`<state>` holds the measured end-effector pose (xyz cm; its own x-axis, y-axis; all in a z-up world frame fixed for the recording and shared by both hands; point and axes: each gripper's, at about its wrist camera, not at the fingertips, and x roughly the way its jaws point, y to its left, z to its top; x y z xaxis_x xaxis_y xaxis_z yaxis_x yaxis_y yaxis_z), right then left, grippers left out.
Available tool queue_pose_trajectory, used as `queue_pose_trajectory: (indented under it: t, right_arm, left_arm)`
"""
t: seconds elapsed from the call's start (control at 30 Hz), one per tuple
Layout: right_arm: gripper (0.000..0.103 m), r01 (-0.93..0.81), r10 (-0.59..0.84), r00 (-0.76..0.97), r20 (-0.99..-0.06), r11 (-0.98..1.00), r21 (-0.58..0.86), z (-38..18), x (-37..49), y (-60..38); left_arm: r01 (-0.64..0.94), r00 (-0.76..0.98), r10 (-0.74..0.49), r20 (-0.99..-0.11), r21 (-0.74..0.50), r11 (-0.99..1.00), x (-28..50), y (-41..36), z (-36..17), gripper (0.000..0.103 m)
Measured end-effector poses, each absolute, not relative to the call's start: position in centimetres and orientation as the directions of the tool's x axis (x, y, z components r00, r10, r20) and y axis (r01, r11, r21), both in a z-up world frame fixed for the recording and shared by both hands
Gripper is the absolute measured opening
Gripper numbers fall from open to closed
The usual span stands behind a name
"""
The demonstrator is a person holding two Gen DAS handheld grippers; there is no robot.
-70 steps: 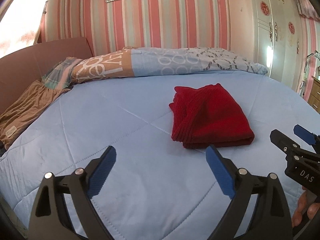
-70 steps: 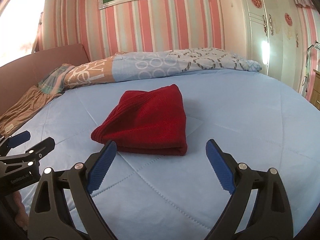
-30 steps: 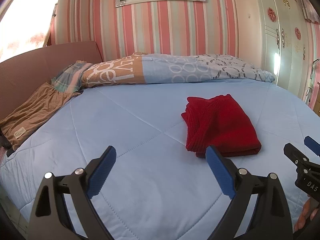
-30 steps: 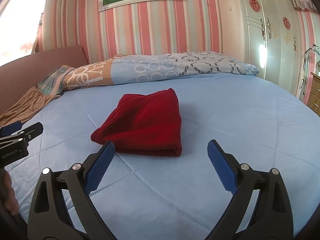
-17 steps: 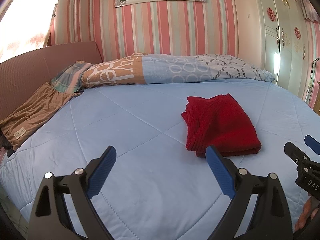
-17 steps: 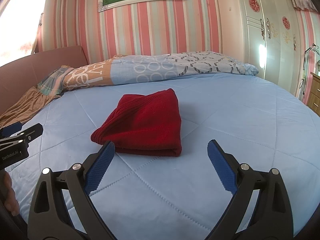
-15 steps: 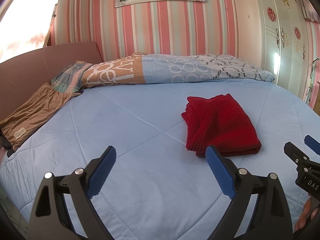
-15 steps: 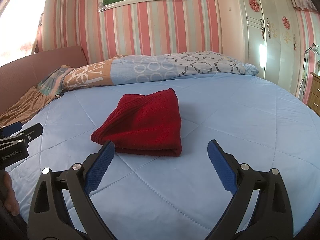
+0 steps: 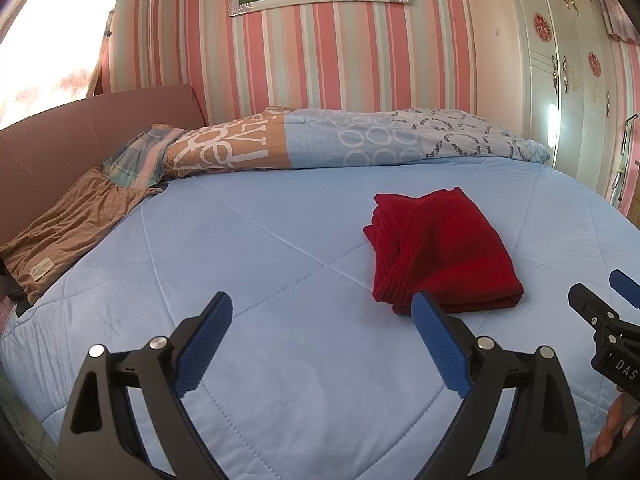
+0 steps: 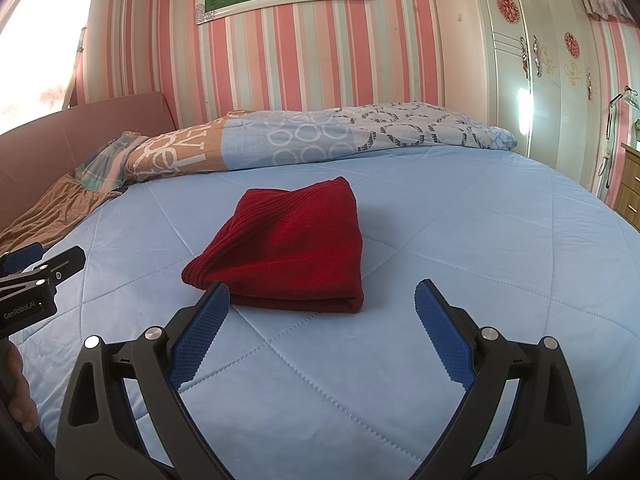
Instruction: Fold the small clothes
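A red knitted garment (image 9: 442,254) lies folded into a compact rectangle on the light blue quilted bed (image 9: 280,248). In the right wrist view the red garment (image 10: 288,246) sits just beyond the fingertips, centre left. My left gripper (image 9: 322,320) is open and empty, hovering over the quilt to the left of the garment. My right gripper (image 10: 322,312) is open and empty, just in front of the garment's near edge. Each gripper's tip shows at the edge of the other's view.
A rolled patterned duvet (image 9: 340,144) lies along the far side of the bed. A brown garment (image 9: 68,228) and a plaid cloth (image 9: 134,158) lie at the left by the headboard (image 9: 80,128). A white wardrobe (image 10: 552,64) and a wooden drawer unit (image 10: 630,192) stand at the right.
Both grippers have drawn back a little from the folded red garment since the earliest frames, then held still. The garment has not moved.
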<state>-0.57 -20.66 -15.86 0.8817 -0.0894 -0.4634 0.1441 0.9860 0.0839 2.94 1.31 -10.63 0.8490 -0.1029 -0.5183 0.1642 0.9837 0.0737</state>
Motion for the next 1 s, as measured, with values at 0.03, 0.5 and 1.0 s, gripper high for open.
queue_pose_trajectory:
  t: [0.03, 0.5, 1.0]
  right_arm:
    - [0.093, 0.144, -0.089, 0.882, -0.463, 0.986, 0.085, -15.86, -0.59, -20.65]
    - [0.093, 0.145, -0.09, 0.881, -0.464, 0.986, 0.085, -15.87, -0.64, -20.41]
    - [0.093, 0.144, -0.09, 0.882, -0.463, 0.986, 0.082, -15.71, -0.66, -20.3]
  left_arm:
    - [0.163, 0.849, -0.102, -0.518, 0.074, 0.984, 2.91, 1.23, -10.63, 0.092]
    - [0.159, 0.853, -0.096, -0.513, 0.08, 0.984, 2.79, 0.93, -10.78, 0.092]
    - [0.162, 0.85, -0.098, -0.517, 0.079, 0.984, 2.63, 1.11, -10.55, 0.092]
